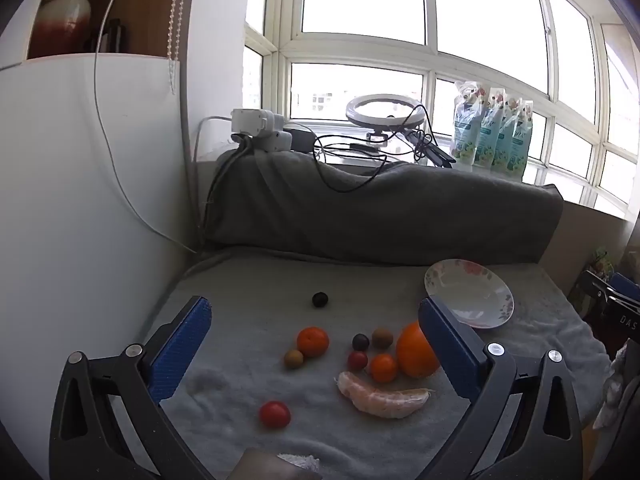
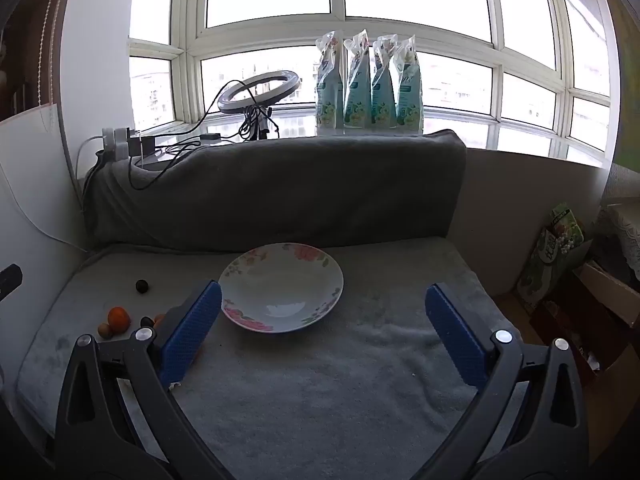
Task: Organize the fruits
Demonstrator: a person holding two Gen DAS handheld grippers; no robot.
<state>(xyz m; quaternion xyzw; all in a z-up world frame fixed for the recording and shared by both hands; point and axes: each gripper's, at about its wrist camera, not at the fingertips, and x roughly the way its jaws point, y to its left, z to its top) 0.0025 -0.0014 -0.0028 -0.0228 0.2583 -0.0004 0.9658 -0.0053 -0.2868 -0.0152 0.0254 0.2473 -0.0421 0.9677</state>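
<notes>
Several fruits lie on a grey cloth: a large orange [image 1: 416, 351], a tangerine [image 1: 313, 341], a small orange fruit [image 1: 383, 367], a peeled citrus segment [image 1: 382, 397], a red tomato [image 1: 274, 414], a dark round fruit [image 1: 320, 299], and small brown and dark fruits. A floral plate [image 1: 486, 286] sits at the right, empty; it also shows in the right wrist view [image 2: 248, 292]. My left gripper [image 1: 314, 316] is open above the fruits. My right gripper [image 2: 324, 300] is open in front of the plate. The tangerine [image 2: 119, 318] shows at its left.
A grey cushion [image 2: 280, 192] backs the cloth. A ring light [image 2: 259, 92], cables, chargers and pouches [image 2: 370, 84] stand on the windowsill. A white panel [image 1: 80, 200] borders the left. Boxes [image 2: 560, 256] stand on the floor at the right.
</notes>
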